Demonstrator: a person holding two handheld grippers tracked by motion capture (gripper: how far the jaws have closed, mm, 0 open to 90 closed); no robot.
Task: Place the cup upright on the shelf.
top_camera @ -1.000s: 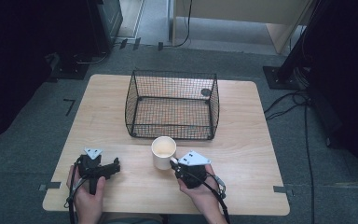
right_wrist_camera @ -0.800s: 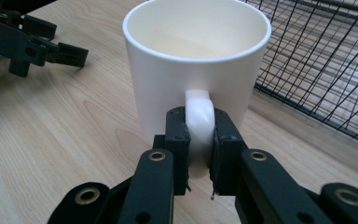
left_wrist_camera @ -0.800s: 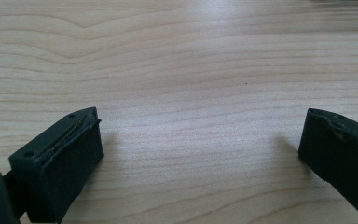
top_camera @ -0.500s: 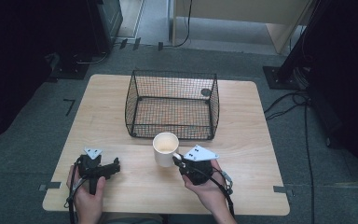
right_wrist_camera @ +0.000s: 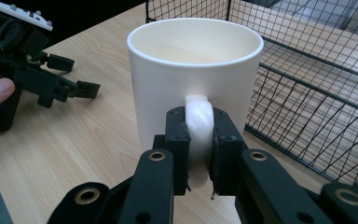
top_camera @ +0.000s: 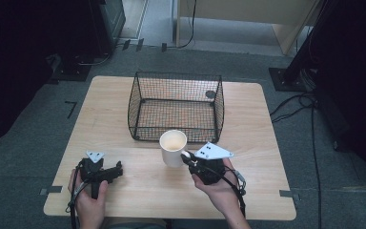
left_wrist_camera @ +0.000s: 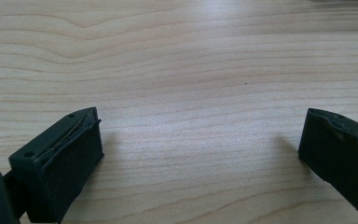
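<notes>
On the left side of the table [top_camera: 119,100], the left gripper [top_camera: 118,170] rests low over the bare wood with its jaws spread wide and nothing between them, as the left gripper view shows. It is well apart from the other things, so it brings little risk by itself; but if the mug should tip toward that side, this gripper is too far to catch it.

Toward the middle, the white mug [top_camera: 173,148] is just in front of the wire basket [top_camera: 176,106], upright, with its opening to the top. The right gripper [top_camera: 187,157] is clenched on the mug's handle [right_wrist_camera: 199,122]: in the right gripper view the two black pads [right_wrist_camera: 177,140] press on both sides of the white loop. The whole weight probably hangs on this narrow, smooth, curved handle, so the mug may turn around the pads and tilt forward, or slide down between them, if the hand moves too quickly.

Further to the right and behind, the near wall of the basket is a second danger. If the mug should go inside, it must pass over the top rim. When it is carried too low, its bottom may knock on the wire, which can push the basket away or twist the mug out of the grip.
</notes>
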